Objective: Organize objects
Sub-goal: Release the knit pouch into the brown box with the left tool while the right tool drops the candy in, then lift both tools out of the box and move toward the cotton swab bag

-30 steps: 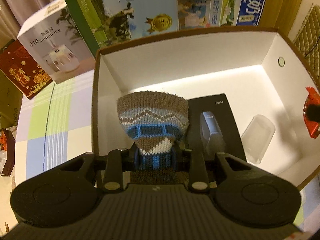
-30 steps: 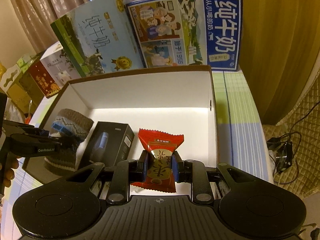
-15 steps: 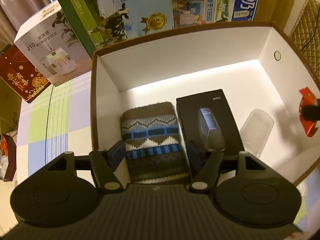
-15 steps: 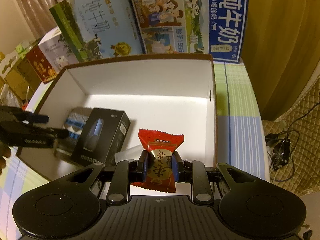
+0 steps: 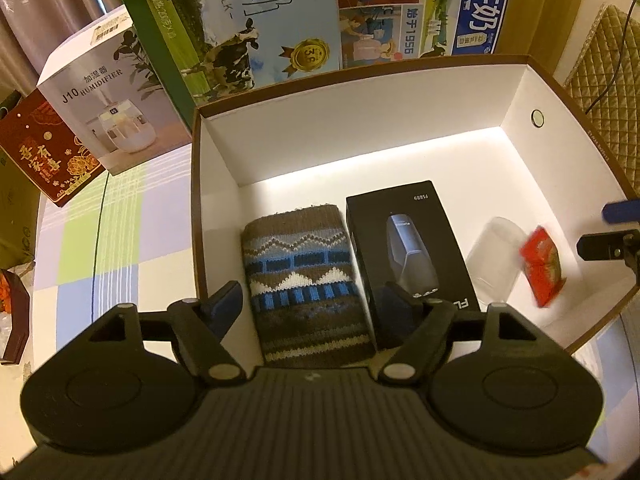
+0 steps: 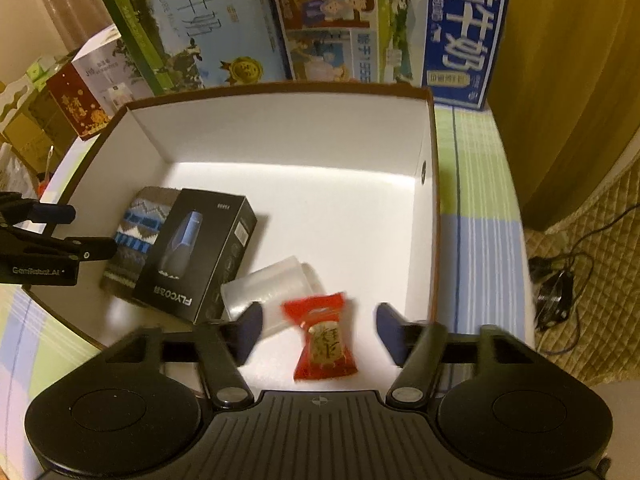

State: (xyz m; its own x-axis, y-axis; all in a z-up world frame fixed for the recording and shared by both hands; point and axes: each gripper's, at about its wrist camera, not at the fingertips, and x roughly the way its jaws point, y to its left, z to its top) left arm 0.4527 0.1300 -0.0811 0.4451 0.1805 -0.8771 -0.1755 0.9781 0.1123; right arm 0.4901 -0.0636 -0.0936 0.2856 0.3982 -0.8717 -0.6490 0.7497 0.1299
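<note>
Both tongs gape wide: left tongs [image 5: 310, 306] straddle the knitted sock [image 5: 306, 280]; right tongs [image 6: 319, 326] flank a blurred red packet [image 6: 322, 340].

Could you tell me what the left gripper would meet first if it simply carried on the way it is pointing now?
Most likely the knitted sock: it lies in the white box directly between the open left gripper fingers, beside the black shaver box. How near the gripper is to the sock is hard to judge.
</note>
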